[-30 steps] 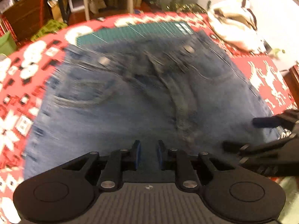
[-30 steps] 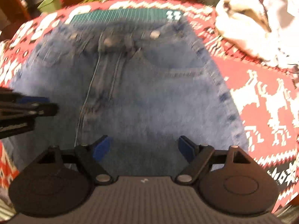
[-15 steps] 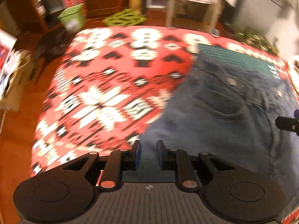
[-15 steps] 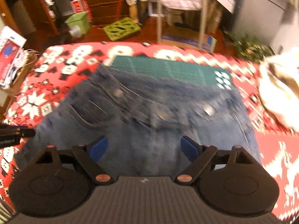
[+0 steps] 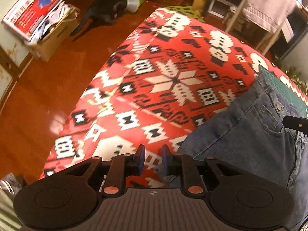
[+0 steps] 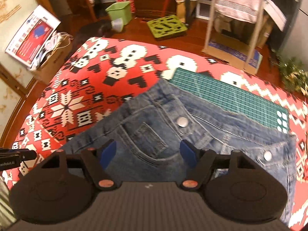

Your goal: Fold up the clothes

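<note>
We see the jeans (image 6: 173, 134) lying flat on the red patterned cloth (image 6: 80, 88), waistband toward the far side and overlapping a green mat (image 6: 231, 96). Our right gripper (image 6: 149, 152) hangs over the front pocket, fingers spread wide, gripping nothing. Our left gripper (image 5: 152, 159) sits at the near left edge of the jeans (image 5: 250, 138), fingers drawn close with a narrow gap between them; a bit of denim shows just below the pads, but we cannot tell whether it is pinched. Beyond the cloth (image 5: 173, 77), a green bin (image 6: 119, 12) stands on the floor.
</note>
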